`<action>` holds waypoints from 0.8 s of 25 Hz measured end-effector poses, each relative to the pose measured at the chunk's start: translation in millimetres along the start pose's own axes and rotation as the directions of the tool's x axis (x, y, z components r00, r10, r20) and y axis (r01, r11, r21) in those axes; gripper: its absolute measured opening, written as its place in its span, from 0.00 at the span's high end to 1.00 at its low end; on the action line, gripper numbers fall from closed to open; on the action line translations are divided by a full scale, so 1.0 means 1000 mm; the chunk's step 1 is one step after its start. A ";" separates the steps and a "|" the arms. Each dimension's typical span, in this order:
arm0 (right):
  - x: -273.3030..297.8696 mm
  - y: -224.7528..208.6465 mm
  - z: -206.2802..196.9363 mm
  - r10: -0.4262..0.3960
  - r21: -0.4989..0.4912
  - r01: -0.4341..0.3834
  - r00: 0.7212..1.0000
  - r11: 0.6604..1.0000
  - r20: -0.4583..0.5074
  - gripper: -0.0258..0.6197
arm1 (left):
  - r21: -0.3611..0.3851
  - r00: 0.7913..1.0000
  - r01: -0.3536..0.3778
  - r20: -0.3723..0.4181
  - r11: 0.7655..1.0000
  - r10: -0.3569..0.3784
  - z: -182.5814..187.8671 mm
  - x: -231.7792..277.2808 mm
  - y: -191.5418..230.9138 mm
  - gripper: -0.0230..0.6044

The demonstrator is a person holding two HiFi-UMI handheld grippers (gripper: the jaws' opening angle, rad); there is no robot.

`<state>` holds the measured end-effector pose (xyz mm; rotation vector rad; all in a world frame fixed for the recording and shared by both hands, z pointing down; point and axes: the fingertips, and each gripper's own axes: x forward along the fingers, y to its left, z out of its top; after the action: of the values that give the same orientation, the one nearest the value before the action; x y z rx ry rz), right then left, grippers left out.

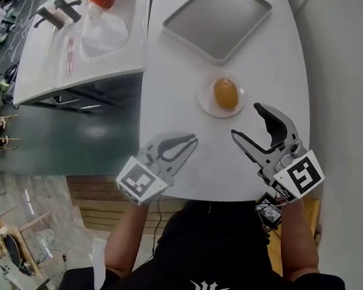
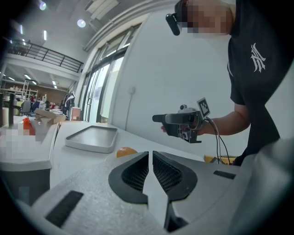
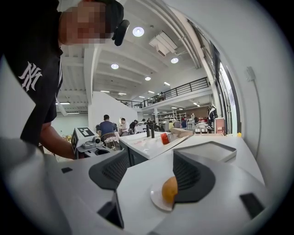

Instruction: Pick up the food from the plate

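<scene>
On the plate [image 1: 204,103], the oval food [image 1: 226,93] points away from the person [image 1: 218,270]; right gripper [image 1: 246,120] spread, left gripper [image 1: 190,141] clenched.

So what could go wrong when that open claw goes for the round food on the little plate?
The food is round, so it may roll or slip as the right gripper closes on it. The plate is small and shallow; a jaw clipping its rim could shove or tip it.
</scene>
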<state>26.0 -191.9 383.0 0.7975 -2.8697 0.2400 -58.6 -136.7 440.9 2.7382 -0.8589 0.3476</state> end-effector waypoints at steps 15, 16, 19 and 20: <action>0.053 -0.050 -0.043 0.017 0.046 -0.013 0.997 0.999 -0.080 0.47 | -0.049 0.998 0.020 -0.054 0.999 -0.022 -0.019 0.042 0.036 0.95; 0.056 -0.052 -0.047 0.017 0.049 -0.013 0.996 0.999 -0.084 0.47 | -0.051 0.998 0.021 -0.051 0.998 -0.023 -0.019 0.043 0.038 0.95; 0.066 -0.058 -0.055 0.012 0.066 -0.005 0.996 0.998 -0.093 0.45 | -0.052 0.998 0.026 -0.050 0.998 -0.029 -0.019 0.047 0.041 0.95; 0.068 -0.061 -0.058 0.009 0.073 -0.002 0.995 0.997 -0.095 0.45 | -0.055 0.998 0.028 -0.052 0.998 -0.031 -0.019 0.049 0.042 0.95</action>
<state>6.1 -265.9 459.4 0.7688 -2.7880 0.3745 -47.1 -189.8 480.0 2.6764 -0.8018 0.3834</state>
